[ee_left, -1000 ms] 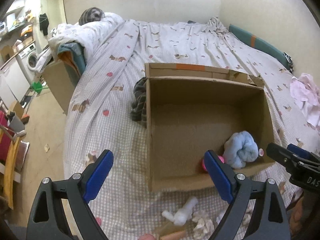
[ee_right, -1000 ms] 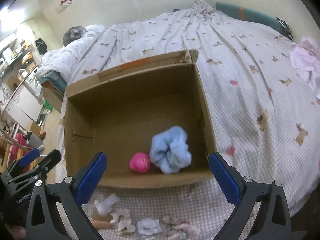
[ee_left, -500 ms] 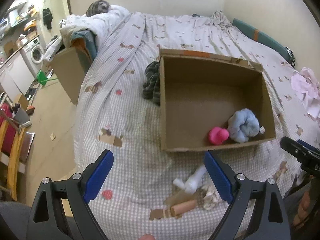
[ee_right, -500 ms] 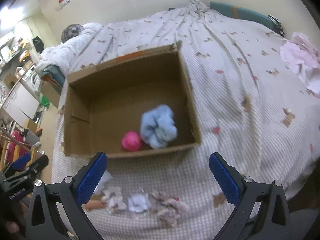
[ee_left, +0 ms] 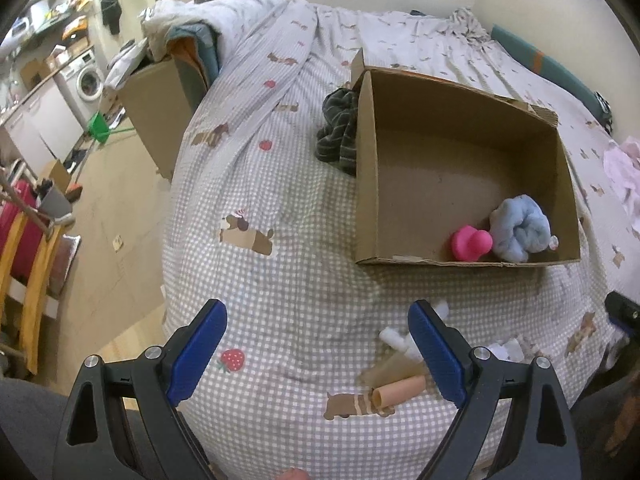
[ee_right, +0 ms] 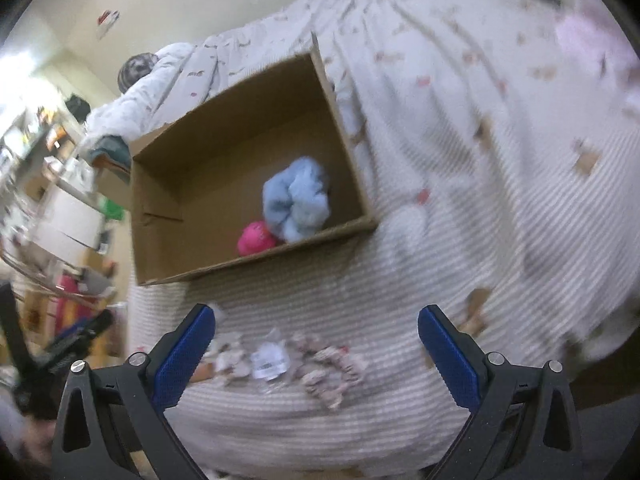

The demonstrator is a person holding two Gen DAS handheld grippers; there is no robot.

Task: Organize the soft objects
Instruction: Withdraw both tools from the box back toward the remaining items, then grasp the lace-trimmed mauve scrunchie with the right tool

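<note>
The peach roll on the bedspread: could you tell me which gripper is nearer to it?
Left. The left gripper hangs just above the peach roll, beside its right finger; the right gripper hovers over the scraps further right.

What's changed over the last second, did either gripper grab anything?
No grab. Both grippers, left and right, pulled back from the cardboard box toward the loose items on the bed, jaws open and empty throughout. The blue cloth and pink toy stayed in the box.

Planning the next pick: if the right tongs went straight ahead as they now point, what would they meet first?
Probably the checked bedspread just short of the cardboard box. The right tongs are open, with small crumpled soft items lying lower between them; the view is blurred, so depth is uncertain.
</note>
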